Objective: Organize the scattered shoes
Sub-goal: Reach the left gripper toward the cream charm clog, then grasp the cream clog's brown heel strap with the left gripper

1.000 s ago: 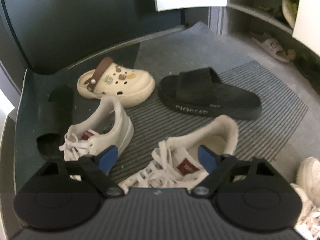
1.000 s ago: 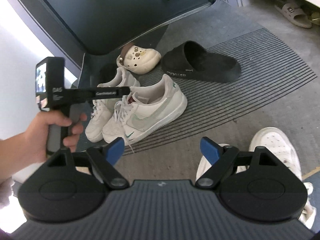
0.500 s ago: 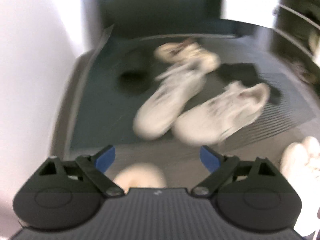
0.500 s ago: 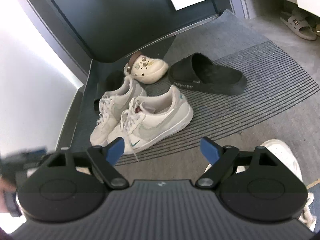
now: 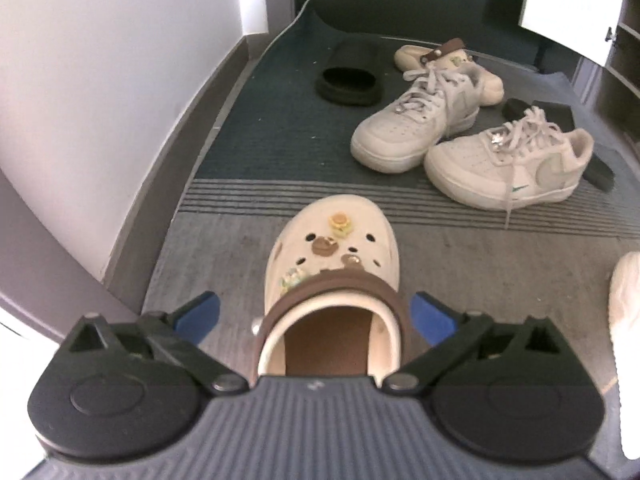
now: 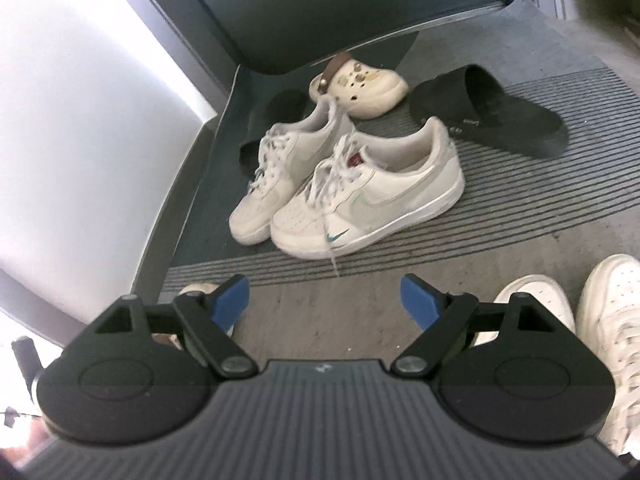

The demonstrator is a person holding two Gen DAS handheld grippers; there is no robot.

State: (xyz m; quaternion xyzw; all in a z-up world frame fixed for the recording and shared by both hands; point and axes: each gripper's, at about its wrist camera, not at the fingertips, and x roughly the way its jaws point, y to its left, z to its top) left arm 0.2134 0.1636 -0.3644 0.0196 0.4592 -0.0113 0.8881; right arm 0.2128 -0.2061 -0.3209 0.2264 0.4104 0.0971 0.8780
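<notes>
- Between the spread fingers of the left gripper (image 5: 314, 314) lies a cream clog (image 5: 332, 264), heel toward the camera, toe pointing to 12 o'clock
- Left gripper state: released, jaws standing wide; the blue pads (image 5: 198, 314) flank the clog's brown heel strap (image 5: 320, 292) on either side, the left pad clearly apart from it, the right pad close beside it with contact not discernible
- Left gripper pose: pitched steeply downward over the bare floor (image 5: 480, 272), just short of the striped mat (image 5: 280, 190)
- At 1 o'clock from the near clog, on the mat, two white sneakers (image 5: 508, 164) sit side by side, toes toward the camera, sides touching
- At 12 o'clock beyond the sneakers lie a black slide (image 5: 352, 80) and a second cream clog (image 5: 424, 54); another black slide (image 5: 556, 114) is partly hidden behind the right-hand sneaker
- Right gripper (image 6: 324, 302) state: released, jaws apart with nothing between the blue pads, only floor
- Right gripper pose: angled downward, aimed at the sneaker pair at 12 o'clock in its own view
- Right wrist view, 8 o'clock: the toe of the near clog shows behind the left finger
- Right wrist view, 3 to 4 o'clock: further white sneakers (image 6: 616, 312) rest on the floor off the mat
- Right wrist view, 1 o'clock: the black slide lies on its sole, opening toward the second clog
</notes>
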